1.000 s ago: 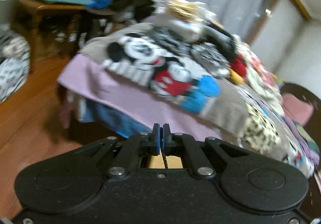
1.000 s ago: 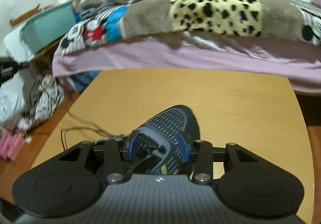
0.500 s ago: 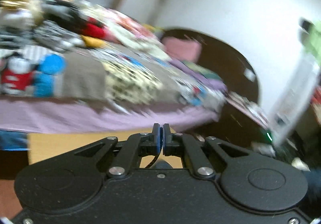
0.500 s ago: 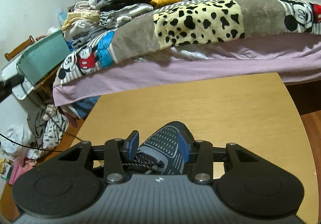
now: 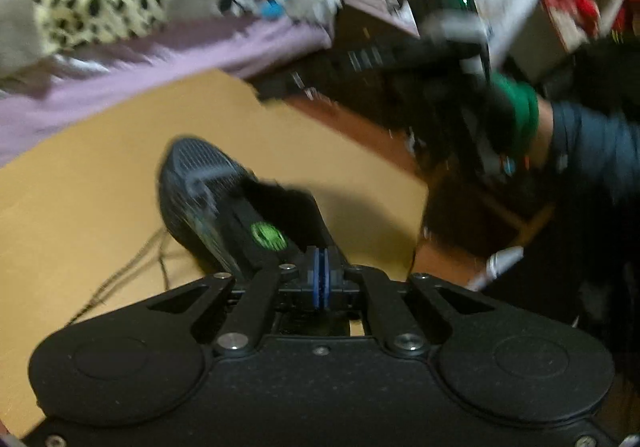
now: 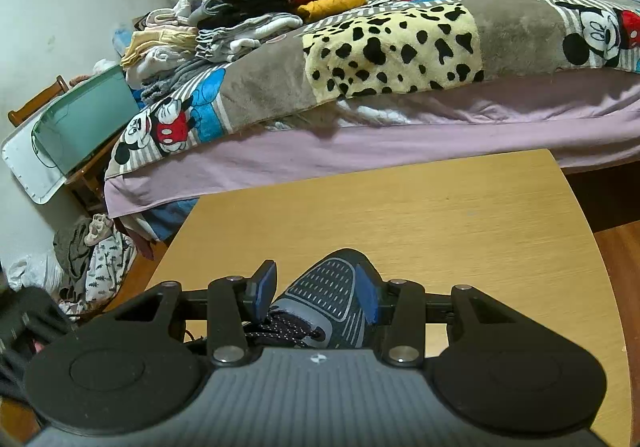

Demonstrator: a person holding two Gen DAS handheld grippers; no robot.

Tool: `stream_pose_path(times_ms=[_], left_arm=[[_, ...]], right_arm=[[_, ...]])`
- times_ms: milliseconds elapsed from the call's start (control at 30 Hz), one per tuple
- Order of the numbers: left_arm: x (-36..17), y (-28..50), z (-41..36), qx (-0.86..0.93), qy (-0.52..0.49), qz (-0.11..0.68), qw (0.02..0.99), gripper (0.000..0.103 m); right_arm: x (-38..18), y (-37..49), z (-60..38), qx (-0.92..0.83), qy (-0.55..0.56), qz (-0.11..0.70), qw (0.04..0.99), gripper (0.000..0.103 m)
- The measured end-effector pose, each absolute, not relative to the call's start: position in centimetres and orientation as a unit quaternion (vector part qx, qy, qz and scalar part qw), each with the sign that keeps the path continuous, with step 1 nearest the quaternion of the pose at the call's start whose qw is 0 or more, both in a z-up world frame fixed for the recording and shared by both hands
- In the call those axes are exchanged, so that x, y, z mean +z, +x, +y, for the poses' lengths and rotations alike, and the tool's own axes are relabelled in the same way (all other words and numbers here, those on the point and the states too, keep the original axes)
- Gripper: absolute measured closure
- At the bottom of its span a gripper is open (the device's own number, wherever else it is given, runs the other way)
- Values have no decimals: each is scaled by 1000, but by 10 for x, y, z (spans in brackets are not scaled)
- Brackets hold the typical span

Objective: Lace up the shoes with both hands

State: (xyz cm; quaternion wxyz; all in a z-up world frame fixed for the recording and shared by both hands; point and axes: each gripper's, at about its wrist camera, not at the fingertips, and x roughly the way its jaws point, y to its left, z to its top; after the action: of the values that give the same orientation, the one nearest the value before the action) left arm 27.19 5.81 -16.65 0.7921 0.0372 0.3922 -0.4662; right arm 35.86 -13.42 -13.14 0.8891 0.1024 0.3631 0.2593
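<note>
Now right tool [image 6: 316,297] straddles shoe [image 6: 332,295].

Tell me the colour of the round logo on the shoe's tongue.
Bright green, on the dark mesh sneaker's black tongue; the left wrist view shows it best.

A home bedroom: a bed [image 6: 400,151] with patchwork blanket [image 6: 392,47] and folded clothes [image 6: 256,15].

One shoe [image 6: 332,299], one lace [image 5: 120,279], one table [image 6: 460,215], two hand-held grippers, left [image 5: 321,283] and right [image 6: 316,297]
</note>
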Motion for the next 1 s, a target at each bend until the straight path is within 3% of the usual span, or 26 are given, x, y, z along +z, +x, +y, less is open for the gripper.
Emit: stream_pose_path(times_ms=[100,167,200,467,733,1000], left_arm=[[-170,271,62,-477,34,398,783,94],[-166,272,69,-478,28,395,784,70],[-165,273,74,-477,22,391,787,68],[-162,278,139,-360,21,381,851,67],[-224,248,105,-352,256,455,777,67],[-247,231,89,-383,340,442,737,68]], right_arm=[[-131,358,-133,258,103,363,889,59],[-131,358,-133,257,104,364,889,59],[-131,358,-134,257,105,364,889,58],[-131,358,-129,262,101,363,888,58],[-132,356,-117,273,93,366,885,58],[-132,354,-105,292,85,367,879,54]])
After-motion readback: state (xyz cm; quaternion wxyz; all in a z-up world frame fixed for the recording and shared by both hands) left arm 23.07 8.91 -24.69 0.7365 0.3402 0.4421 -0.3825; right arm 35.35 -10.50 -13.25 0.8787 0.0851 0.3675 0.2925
